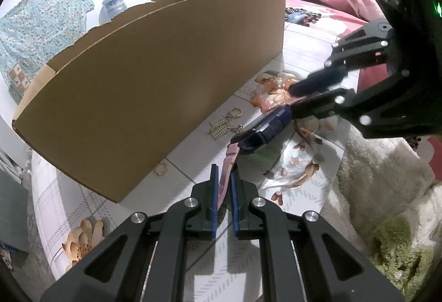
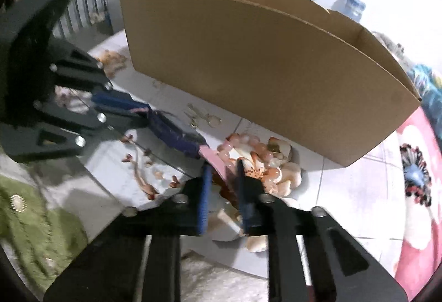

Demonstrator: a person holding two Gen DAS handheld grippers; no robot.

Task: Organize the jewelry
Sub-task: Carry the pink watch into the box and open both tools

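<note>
Grippers point(image 1: 222, 175) point(image 2: 223, 172): two; watch point(image 1: 262, 130): one.

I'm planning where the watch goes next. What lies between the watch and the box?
In the left wrist view, gold keychains lie on the flowered cloth between the watch and the box; a gold ring lies nearer the box.

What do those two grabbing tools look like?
Each hand-held gripper, left and right, is matte black plastic, with cut-out linkage arms, silver bolt heads and two flat blue ridged pads. A green light glows on the right one's bulky body.
</note>
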